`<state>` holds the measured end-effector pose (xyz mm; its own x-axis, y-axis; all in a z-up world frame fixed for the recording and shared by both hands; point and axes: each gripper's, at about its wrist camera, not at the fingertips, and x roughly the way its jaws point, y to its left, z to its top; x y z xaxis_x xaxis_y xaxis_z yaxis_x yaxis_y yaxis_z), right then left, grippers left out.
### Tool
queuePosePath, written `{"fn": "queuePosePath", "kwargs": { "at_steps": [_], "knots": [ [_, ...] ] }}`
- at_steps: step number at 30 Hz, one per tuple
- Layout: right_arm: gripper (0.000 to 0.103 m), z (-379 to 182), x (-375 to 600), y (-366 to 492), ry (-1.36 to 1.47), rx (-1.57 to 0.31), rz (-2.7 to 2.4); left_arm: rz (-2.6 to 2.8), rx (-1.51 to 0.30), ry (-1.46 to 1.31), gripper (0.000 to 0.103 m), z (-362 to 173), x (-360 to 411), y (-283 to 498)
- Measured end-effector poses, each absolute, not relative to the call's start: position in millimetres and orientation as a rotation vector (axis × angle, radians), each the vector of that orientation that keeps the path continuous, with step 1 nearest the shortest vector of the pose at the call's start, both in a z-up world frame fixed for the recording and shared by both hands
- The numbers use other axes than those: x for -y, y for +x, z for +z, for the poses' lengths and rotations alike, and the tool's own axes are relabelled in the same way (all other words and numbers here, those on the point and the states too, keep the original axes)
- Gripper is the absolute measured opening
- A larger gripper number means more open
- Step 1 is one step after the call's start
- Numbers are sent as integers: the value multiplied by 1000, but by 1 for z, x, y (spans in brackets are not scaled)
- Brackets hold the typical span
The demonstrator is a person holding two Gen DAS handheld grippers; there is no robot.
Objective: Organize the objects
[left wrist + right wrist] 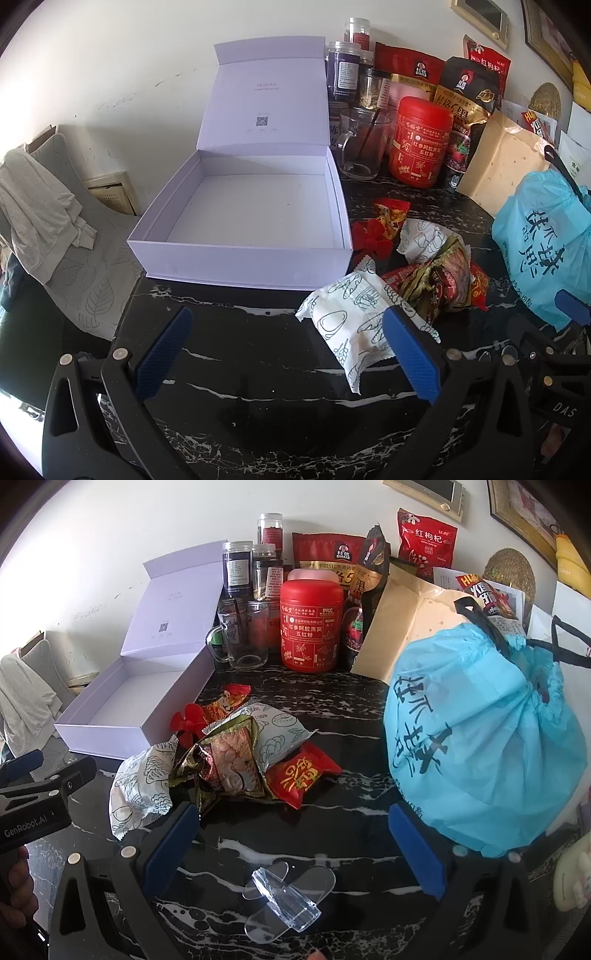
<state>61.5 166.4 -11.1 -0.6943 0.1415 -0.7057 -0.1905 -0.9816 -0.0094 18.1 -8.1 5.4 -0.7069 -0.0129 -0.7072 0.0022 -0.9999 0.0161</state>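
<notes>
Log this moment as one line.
stage: start | left gripper: open, empty | right gripper: open, empty | white box: open, empty | snack packets: on table

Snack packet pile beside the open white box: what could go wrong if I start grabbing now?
1. The crinkled snack packets overlap, so the open right tongs may drag several at once.
2. The clear acrylic stand lies between those tongs and could get knocked.
3. The white gift box overhangs the black marble table edge; a push might tip it.
</notes>
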Motion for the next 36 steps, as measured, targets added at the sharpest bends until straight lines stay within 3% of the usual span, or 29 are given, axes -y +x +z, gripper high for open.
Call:
{"fn": "queuePosePath", "kwargs": {
  "at_steps": [36],
  "knots": [
    [103, -18, -170, 61, -1141, -74, 2827, -3003, -35, 1294, 103, 3, 1, 8]
  ]
}}
